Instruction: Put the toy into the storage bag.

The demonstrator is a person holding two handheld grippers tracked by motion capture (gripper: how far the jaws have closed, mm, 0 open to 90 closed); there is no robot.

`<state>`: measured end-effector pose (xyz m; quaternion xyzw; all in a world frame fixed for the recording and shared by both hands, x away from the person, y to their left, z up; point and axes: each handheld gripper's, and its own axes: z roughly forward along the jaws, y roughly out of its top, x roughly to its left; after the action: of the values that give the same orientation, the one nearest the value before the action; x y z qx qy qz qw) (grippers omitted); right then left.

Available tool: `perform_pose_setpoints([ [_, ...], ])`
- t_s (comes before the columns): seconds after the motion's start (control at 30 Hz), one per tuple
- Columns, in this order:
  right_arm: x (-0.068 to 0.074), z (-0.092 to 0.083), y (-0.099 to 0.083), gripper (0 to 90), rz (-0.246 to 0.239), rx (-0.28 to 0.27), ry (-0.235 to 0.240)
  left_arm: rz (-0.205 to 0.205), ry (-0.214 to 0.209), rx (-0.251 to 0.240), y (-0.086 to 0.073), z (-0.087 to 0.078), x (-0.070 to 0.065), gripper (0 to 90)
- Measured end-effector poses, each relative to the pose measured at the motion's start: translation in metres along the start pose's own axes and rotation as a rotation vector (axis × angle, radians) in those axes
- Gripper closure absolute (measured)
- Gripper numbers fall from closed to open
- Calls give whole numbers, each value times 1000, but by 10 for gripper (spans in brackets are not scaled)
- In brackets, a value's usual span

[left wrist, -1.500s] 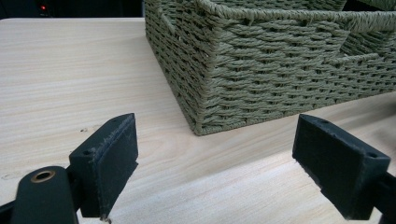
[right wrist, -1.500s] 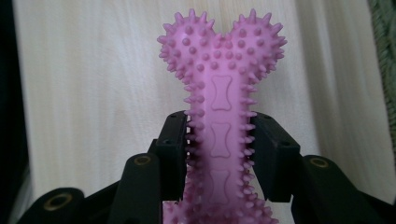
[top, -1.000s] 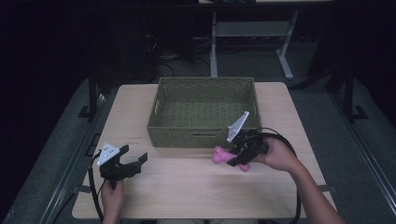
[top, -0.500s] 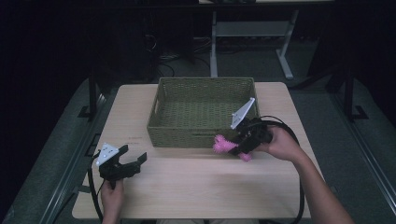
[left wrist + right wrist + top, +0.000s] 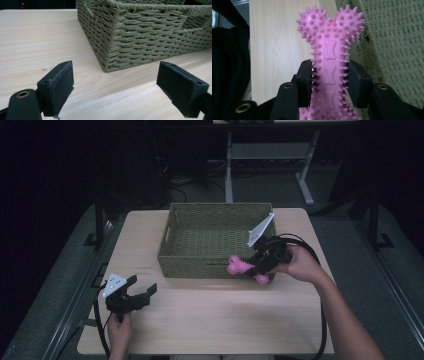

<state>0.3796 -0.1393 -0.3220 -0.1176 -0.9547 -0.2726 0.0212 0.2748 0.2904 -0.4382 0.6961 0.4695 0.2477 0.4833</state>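
Right tongs [image 5: 252, 268] pinch a pink spiky bone-shaped toy [image 5: 246, 268] across its shaft; in the right gripper view both black pads press against the toy's [image 5: 330, 57] studded sides, the knobbed end sticking out past the tips. From the high view the toy is off the surface, at the near right corner of the green woven basket [image 5: 186, 215], one knob against the basket's front wall as seen from above, the other knob lower, toward the person. Whether it touches the weave I cannot tell. The right hand [image 5: 299, 265] grips the tool from the right, cable looping behind it, the grey three-cornered plate tilted up over the basket's right rim.

Left tongs [image 5: 141, 292] are spread wide with nothing between them, low at the near left part of the wooden surface [image 5: 210, 320], well apart from the toy. The left gripper view looks between its two pads at the basket's [image 5: 140, 42] near corner and bare wood. The left hand [image 5: 119, 330] holds that tool from below, near the front edge.
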Motion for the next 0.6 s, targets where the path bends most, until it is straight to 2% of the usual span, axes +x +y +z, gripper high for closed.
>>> perform_pose_setpoints([
  [0.3, -8, -10, 13, 580, -4, -18, 9, 1, 0, 0, 0, 0, 0, 136],
  [0.6, -14, -11, 21, 581, -5, 0, 10, -11, 5, -6, 0, -1, 2, 137],
])
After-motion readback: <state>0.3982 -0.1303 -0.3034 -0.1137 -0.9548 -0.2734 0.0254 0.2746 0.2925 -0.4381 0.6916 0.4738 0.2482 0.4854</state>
